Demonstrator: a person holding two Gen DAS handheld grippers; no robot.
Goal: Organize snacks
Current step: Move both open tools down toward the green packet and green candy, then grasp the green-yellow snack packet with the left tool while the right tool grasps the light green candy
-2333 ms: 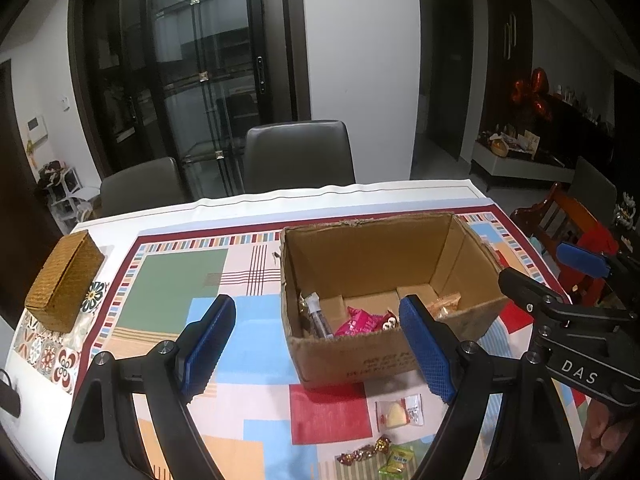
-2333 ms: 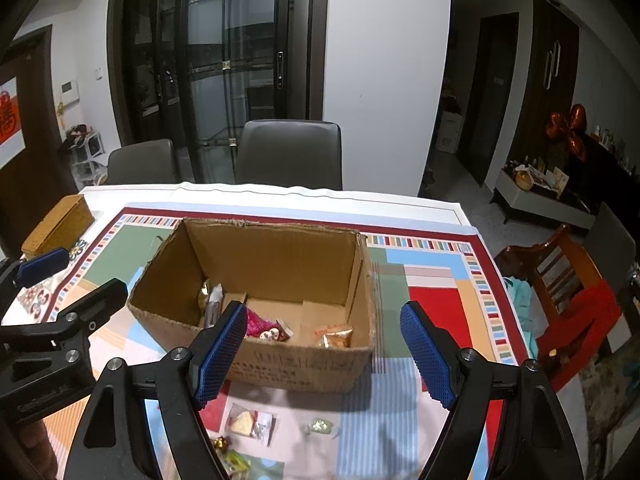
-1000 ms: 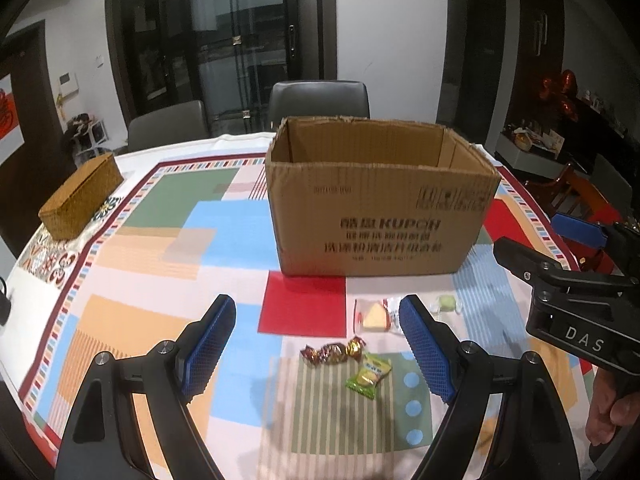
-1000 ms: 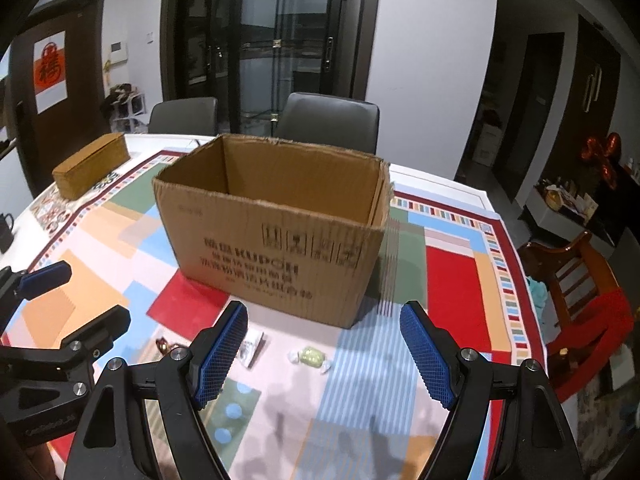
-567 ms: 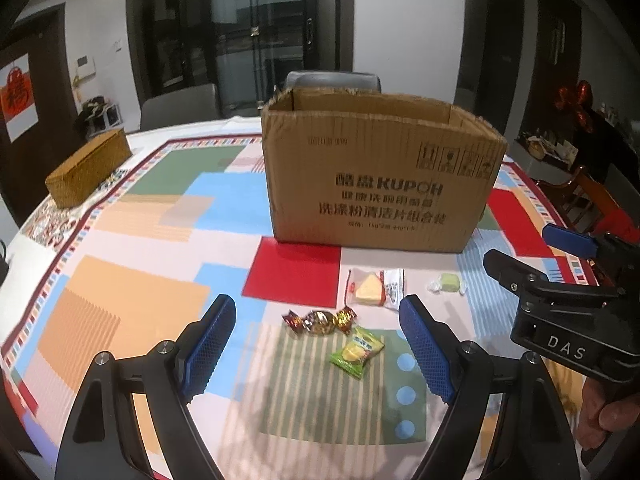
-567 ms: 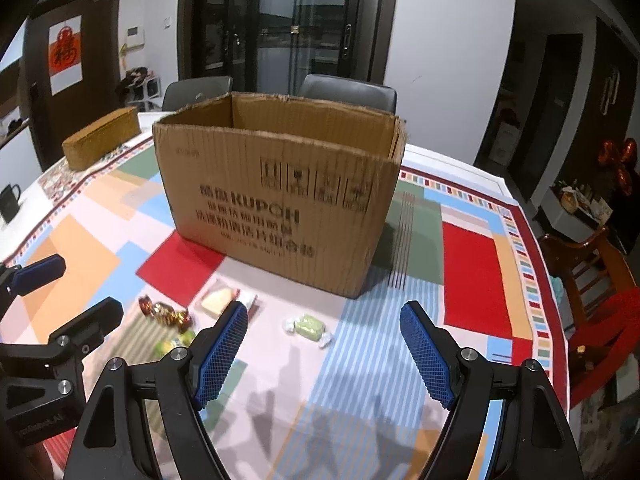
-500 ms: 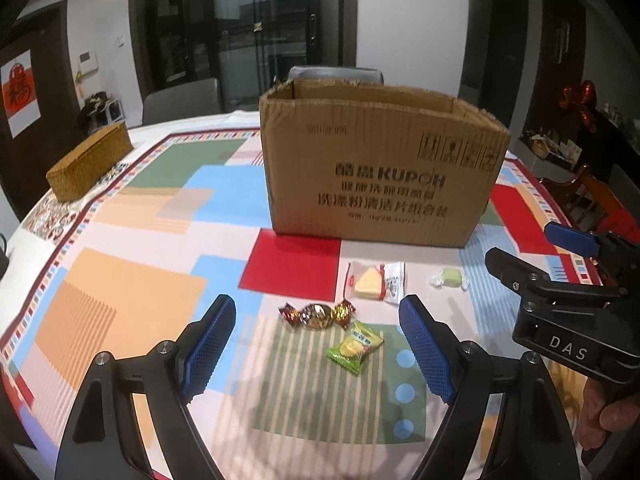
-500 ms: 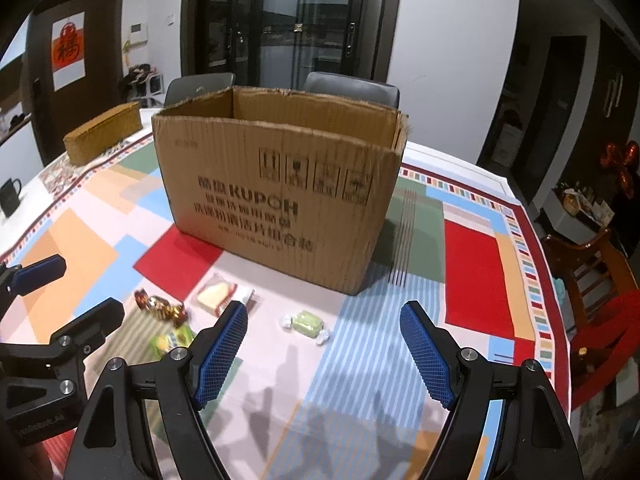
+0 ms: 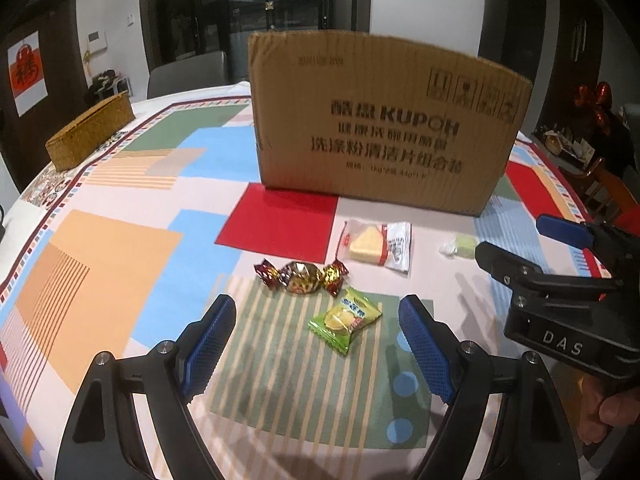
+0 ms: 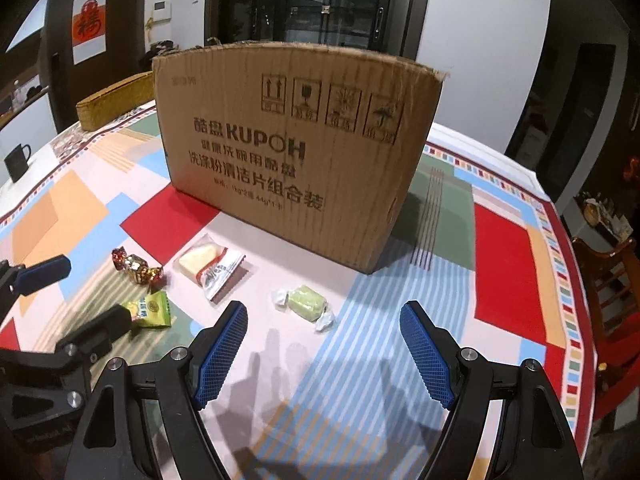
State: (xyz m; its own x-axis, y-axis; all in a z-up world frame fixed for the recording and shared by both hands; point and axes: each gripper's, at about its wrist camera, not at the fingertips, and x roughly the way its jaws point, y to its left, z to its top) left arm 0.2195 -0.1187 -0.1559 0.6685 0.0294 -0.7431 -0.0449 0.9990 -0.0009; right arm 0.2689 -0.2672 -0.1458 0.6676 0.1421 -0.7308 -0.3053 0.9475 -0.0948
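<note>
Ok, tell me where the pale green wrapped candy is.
The pale green candy lies on the tablecloth in the right wrist view, just ahead of the open right claw, between the clear-wrapped cake and the cardboard box's near corner.

The tall brown cardboard box (image 10: pixel 292 152) printed KUPOH is hiding its own inside and the far part of the table behind it. The small lines of print under the brand are blurring beyond reading. At the left edge, the black gripper body is covering the near corner of the green flat snack packet (image 10: pixel 154 309), and the picture edge is cutting that body off
</note>
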